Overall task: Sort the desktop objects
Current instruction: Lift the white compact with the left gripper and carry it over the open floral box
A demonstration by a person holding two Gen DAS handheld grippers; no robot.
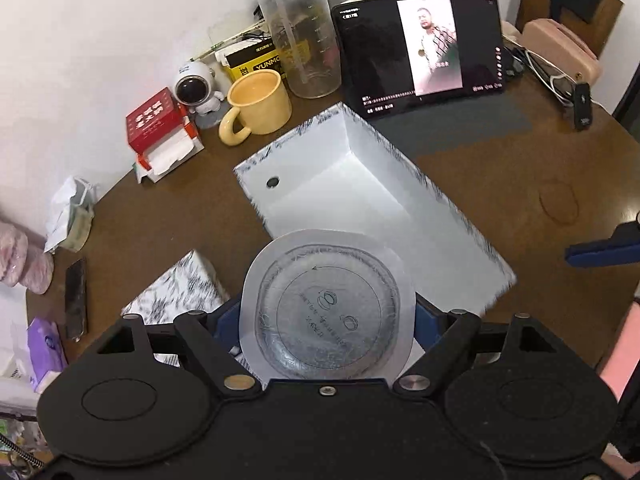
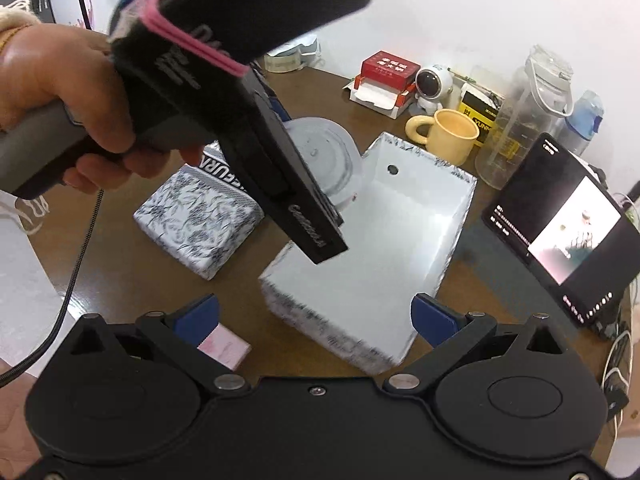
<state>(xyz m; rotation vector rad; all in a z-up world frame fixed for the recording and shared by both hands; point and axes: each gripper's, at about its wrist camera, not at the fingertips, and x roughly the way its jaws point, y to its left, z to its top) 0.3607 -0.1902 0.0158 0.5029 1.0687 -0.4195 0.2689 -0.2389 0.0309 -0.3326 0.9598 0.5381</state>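
left wrist fisheye: aimed steeply down and forward from close above the white open box point(image 1: 360, 200), toward the wall | right wrist fisheye: aimed across the same box point(image 2: 384, 240) from its opposite end | shared: box, yellow mug point(image 1: 260, 102) point(image 2: 450, 136), tablet point(image 1: 420, 48) point(image 2: 560, 224)

black tongs point(image 2: 316, 314), blue fingertips point(image 2: 434, 316)

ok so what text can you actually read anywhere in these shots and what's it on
"YUNMO": partly hidden, on the yellow and black box behind the yellow mug.
"URA": end of a cut-off word on the side of the patterned lid.
Red tissue box: white characters, too blurred to read.
Tablet: small screen captions, too small to read.
Round disc in the left gripper: faint print, unreadable.
Left gripper body, right wrist view: white lettering, blurred.
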